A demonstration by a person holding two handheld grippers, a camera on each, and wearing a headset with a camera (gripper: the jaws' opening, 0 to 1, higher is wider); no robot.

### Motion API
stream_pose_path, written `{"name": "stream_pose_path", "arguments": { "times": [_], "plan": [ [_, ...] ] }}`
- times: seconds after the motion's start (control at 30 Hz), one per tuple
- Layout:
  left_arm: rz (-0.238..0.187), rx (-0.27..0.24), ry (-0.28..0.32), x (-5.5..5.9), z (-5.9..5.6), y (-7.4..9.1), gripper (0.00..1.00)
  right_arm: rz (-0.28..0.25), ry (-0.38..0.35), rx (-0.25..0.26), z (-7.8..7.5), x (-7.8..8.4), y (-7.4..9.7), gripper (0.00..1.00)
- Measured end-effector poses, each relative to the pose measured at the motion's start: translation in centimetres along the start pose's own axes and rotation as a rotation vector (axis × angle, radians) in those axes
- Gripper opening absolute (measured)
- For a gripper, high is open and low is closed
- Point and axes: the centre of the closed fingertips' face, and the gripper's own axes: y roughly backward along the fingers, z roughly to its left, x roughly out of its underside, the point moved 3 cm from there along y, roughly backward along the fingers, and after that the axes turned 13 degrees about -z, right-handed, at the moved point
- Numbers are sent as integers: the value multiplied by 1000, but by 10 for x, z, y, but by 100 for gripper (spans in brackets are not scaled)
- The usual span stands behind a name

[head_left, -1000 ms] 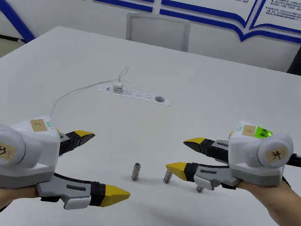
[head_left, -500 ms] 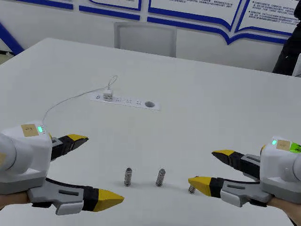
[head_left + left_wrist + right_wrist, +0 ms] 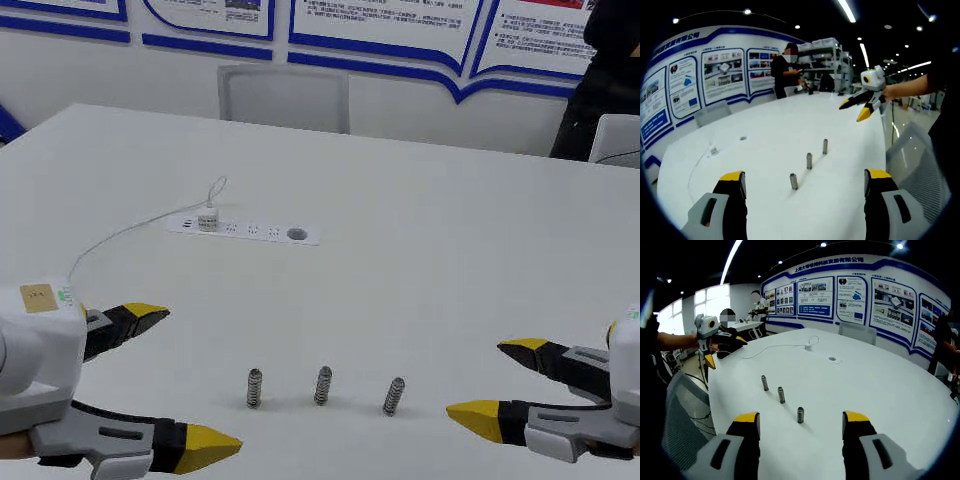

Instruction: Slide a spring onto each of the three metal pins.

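Steel springs (image 3: 323,385), three upright in a row on the white table (image 3: 420,250), apparently already over their pins, stood between the left gripper (image 3: 200,378) and right gripper (image 3: 475,378), both spread empty, neither clearly nearer.

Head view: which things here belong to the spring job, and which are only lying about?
Job in hand:
left spring, middle spring, right spring, upright in a row; left gripper and right gripper, both open and empty.

Lying about:
power strip, white plug in it, grey chair behind the table.
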Motion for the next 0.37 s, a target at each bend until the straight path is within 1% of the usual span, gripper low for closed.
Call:
{"name": "stream_pose_path", "arguments": {
  "times": [0.07, 0.13, 0.27, 0.37],
  "plan": [
    [-2, -3, -6, -1, 1, 3, 100, 6, -5, -2, -1, 1, 2, 69],
    [1, -5, -14, -2, 3, 6, 100, -3, -2, -6, 0, -1, 3, 69],
    [7, -14, -8, -3, 8, 10, 100, -10, -2, -12, 3, -3, 5, 70],
    [11, -17, -7, -2, 8, 11, 100, -7, -16, -21, 6, -1, 5, 73]
  ]
}}
